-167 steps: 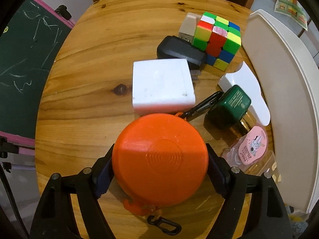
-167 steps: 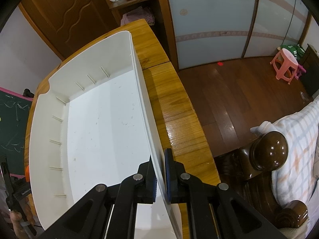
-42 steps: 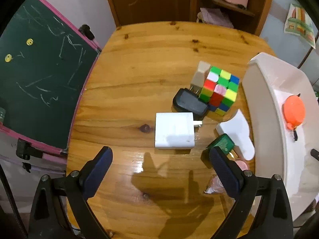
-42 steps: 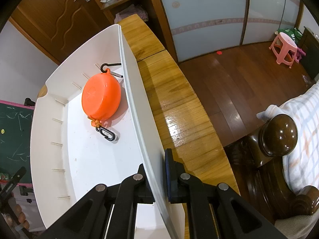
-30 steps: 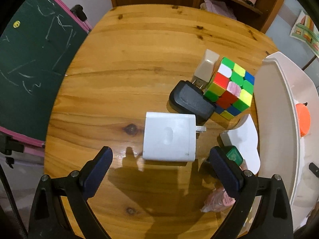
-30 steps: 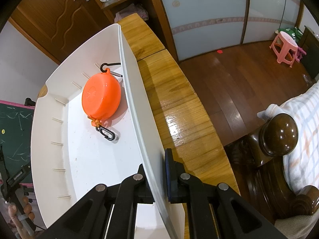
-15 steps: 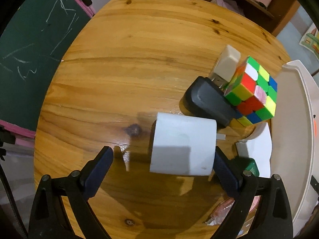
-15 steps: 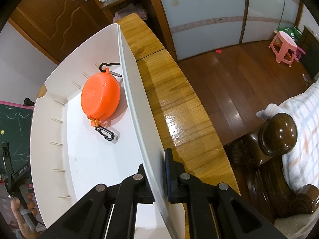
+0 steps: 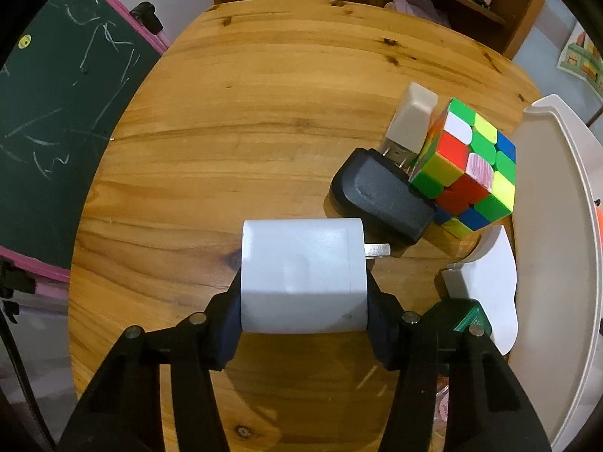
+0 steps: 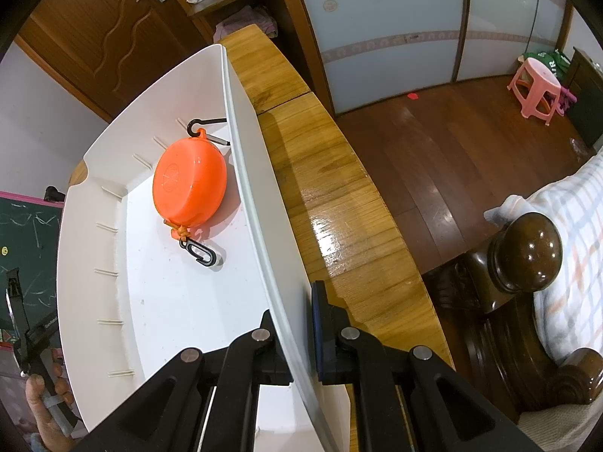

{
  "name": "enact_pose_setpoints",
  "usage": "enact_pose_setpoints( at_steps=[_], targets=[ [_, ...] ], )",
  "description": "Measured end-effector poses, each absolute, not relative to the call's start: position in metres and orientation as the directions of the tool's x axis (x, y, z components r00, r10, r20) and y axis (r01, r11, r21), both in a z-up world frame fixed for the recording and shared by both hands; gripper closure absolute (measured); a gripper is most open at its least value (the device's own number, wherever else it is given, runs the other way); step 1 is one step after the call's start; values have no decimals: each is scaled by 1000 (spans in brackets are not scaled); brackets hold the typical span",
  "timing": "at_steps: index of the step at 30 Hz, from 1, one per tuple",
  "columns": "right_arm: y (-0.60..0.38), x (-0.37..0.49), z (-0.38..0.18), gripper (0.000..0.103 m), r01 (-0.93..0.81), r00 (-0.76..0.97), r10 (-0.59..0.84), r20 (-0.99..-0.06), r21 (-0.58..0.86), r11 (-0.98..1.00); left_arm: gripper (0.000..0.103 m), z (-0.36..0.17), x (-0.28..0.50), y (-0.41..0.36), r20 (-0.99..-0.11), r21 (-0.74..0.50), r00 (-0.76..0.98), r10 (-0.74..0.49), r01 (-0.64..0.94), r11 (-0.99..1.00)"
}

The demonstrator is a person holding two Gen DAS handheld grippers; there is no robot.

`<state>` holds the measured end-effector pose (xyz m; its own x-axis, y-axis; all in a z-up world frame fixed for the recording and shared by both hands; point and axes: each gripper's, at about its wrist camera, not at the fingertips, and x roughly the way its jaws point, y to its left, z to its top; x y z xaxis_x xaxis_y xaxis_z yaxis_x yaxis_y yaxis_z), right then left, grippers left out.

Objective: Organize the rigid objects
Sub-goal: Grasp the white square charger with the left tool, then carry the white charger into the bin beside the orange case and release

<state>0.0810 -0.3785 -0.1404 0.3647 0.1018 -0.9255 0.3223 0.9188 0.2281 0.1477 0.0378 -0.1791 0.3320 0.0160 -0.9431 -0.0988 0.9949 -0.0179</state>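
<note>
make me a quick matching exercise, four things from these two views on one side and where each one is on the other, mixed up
Things:
1. white charger
2. orange case
3. puzzle cube
4. bin wall

Places:
A. lying inside the white bin
B. clamped in the right tongs
C. held between the left tongs
D. on the wooden table, beside the black adapter

Pairs: 1-C, 2-A, 3-D, 4-B

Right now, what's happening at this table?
The left gripper is shut on the white charger block, which sits on the wooden table. The right gripper is clamped on the white bin's wall, steadying it. The orange round case is already inside.
</note>
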Motion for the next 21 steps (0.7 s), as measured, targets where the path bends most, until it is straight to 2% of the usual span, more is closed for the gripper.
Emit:
enact_pose_setpoints(
  at_steps=[9,15,21],
  targets=[
    [-379,81,-142,96,322,370,109,-923,238,916,44,-155,127,37,-931,20,362,44,-70,997],
    [-380,80,-144,96,313,377,120,-918,248,917,44,-99,100,35,-895,6,445,21,-35,999],
    [-383,80,-145,96,305,380,135,-915,261,916,44,-42,85,16,-852,-62,519,-70,32,998]
  ],
)
